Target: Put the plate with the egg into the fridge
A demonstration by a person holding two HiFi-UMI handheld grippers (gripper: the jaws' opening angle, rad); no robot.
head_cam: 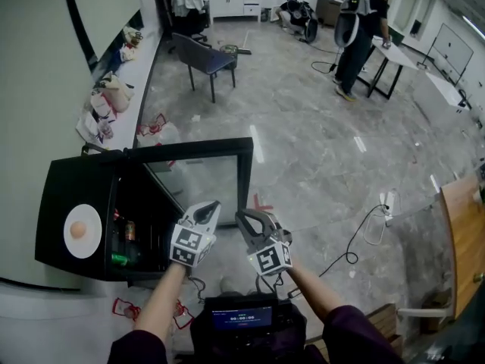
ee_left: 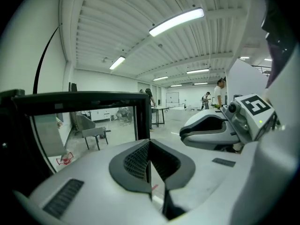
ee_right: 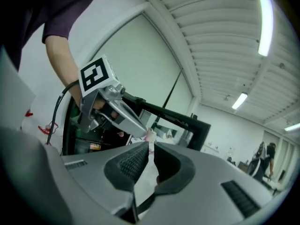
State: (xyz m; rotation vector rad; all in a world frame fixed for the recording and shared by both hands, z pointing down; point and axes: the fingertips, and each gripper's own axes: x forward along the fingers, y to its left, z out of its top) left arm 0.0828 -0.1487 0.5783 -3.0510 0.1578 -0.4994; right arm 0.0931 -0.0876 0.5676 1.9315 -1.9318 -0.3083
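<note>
Left gripper [head_cam: 210, 207] is clenched, pads pressed flat together with nothing between them, and I've got it pointing toward the open glass door [head_cam: 198, 177] of the black fridge [head_cam: 72, 177]. Right gripper [head_cam: 244, 218] hangs just beside it, jaws pinched all but together and empty too. The two sit side by side in front of the fridge opening, close but not touching. The plate [head_cam: 82, 231] is up on the fridge's flat top, white and round, with the egg [head_cam: 78, 230] lying near its middle. It's well apart from both grippers, off to the left in the head view. Inside the fridge I can make out a can [head_cam: 129, 230] on a shelf. Across the room a person [head_cam: 356, 29] stands by a table [head_cam: 394, 55].
</note>
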